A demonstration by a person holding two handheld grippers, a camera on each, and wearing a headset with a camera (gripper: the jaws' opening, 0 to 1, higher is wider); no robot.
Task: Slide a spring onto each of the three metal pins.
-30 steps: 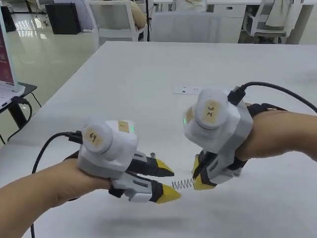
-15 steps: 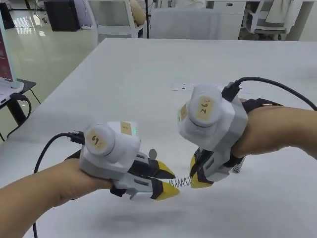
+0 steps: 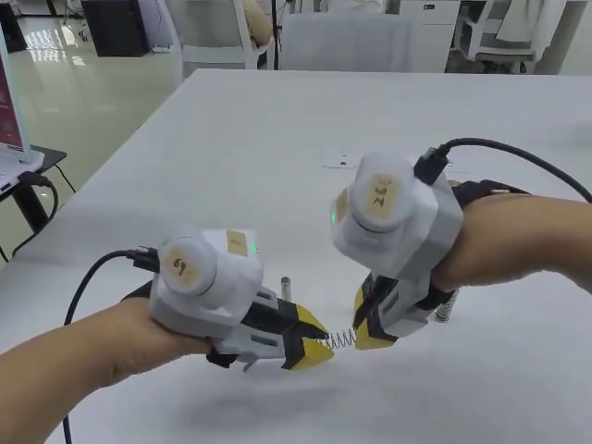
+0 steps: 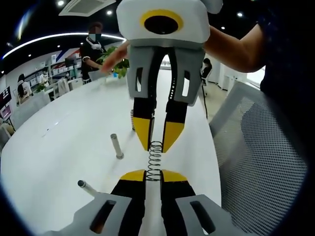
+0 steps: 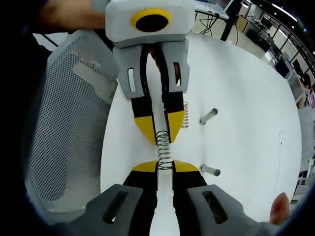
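Over the table [image 3: 277, 166], left gripper [image 3: 316, 344] and right gripper [image 3: 370, 335] fingers [image 4: 134, 177] clamp opposite spring [image 3: 340, 339] ends.

Thin steel spring [image 3: 342, 339] spans level between left gripper [image 3: 319, 340] and right gripper [image 3: 367, 331], one end pinched in each. Short grey pin [image 3: 286, 285] upright, bare, just beyond it. Second spring [image 3: 447, 305] stands far right (pin inside not discernible).
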